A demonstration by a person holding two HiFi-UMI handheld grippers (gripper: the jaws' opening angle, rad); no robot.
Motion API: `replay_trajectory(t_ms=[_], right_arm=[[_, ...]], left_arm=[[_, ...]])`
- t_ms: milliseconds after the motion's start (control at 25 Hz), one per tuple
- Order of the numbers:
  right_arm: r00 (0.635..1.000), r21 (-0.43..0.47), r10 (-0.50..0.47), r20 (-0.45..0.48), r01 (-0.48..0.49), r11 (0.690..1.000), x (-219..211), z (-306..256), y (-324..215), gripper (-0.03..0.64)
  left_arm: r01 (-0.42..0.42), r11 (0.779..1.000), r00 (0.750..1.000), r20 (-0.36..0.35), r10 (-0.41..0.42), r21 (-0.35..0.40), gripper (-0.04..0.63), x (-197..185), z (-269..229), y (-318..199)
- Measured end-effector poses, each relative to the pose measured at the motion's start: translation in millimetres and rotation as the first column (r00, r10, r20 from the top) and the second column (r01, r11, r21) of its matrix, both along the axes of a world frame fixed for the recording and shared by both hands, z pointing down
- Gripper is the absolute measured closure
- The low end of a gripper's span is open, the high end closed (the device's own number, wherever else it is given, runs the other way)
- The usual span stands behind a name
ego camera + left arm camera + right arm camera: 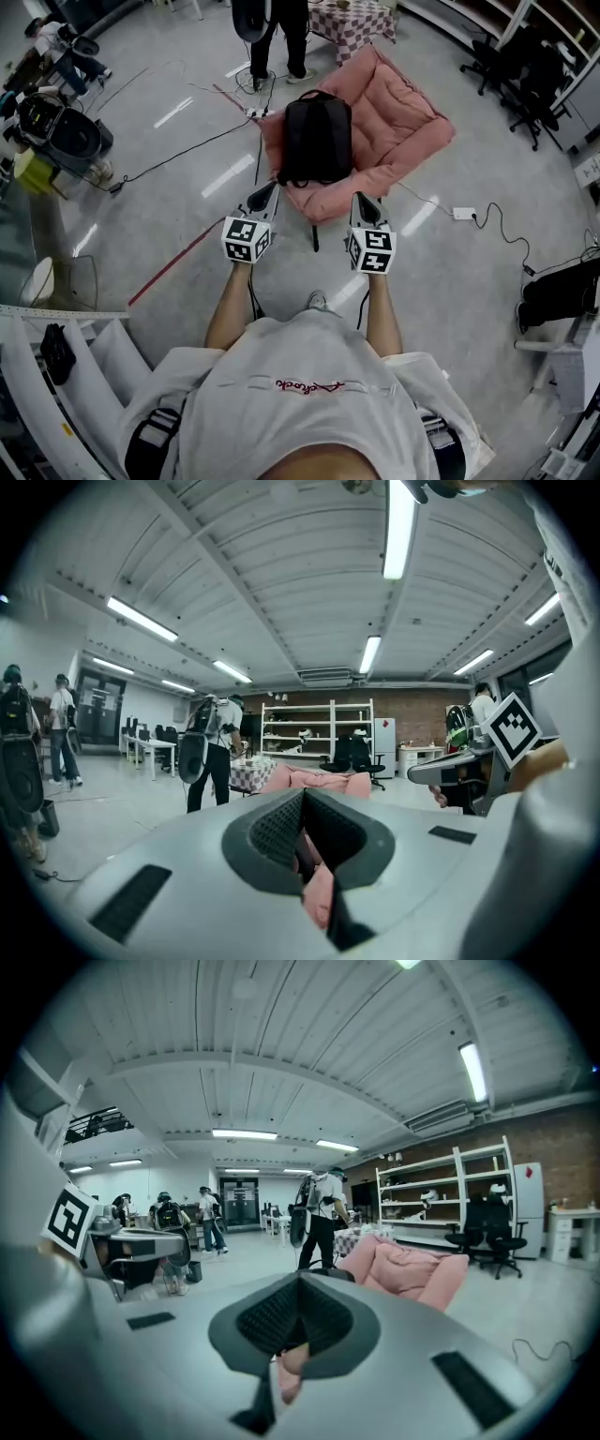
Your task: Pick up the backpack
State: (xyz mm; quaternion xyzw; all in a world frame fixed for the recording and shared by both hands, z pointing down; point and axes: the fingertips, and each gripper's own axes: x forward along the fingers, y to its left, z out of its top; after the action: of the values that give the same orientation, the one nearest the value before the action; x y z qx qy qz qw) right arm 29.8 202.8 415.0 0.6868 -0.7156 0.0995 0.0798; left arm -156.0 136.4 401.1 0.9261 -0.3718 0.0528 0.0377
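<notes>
The backpack (317,139) lies flat on the pink cushion (417,122), which sits on the floor (450,281) straight ahead of you. It looks as if its top end points away from you, and a dark strap (314,239) trails over the cushion's near edge. You have not reached it yet, so this is the approach. Your left claw (271,187) and right claw (359,198) are both pressed together with nothing between the jaws, so spread at least one of them before you get to the bag. Aim for something thin and firm, such as the top loop or a shoulder strap, not the broad fabric back, which would likely slip out. Come in low and from the side so the cushion's raised rim does not catch a jaw.

Both your arms are stretched forward side by side, with the claws close to level and tipped slightly down. Their tips are near the cushion's front edge, one toward each side of the bag
</notes>
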Motion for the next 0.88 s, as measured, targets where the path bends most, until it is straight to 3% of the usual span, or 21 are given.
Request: replay_trajectory(t_ms=[280, 880], right_arm=[[0.999, -0.015, -0.046, 0.008, 0.046, 0.999, 34.8, 9.1, -32.0, 0.598], [0.997, -0.045, -0.071, 0.019, 0.072, 0.996, 59.9, 28.5, -100.7, 0.598]], left_arm=[[0.030, 0.999, 1.000, 0.005, -0.030, -0.017, 0.586, 32.5, 7.2, -24.2], [0.078, 0.995, 0.997, 0.007, -0.077, -0.068, 0.586, 52.1, 34.0, -82.7]])
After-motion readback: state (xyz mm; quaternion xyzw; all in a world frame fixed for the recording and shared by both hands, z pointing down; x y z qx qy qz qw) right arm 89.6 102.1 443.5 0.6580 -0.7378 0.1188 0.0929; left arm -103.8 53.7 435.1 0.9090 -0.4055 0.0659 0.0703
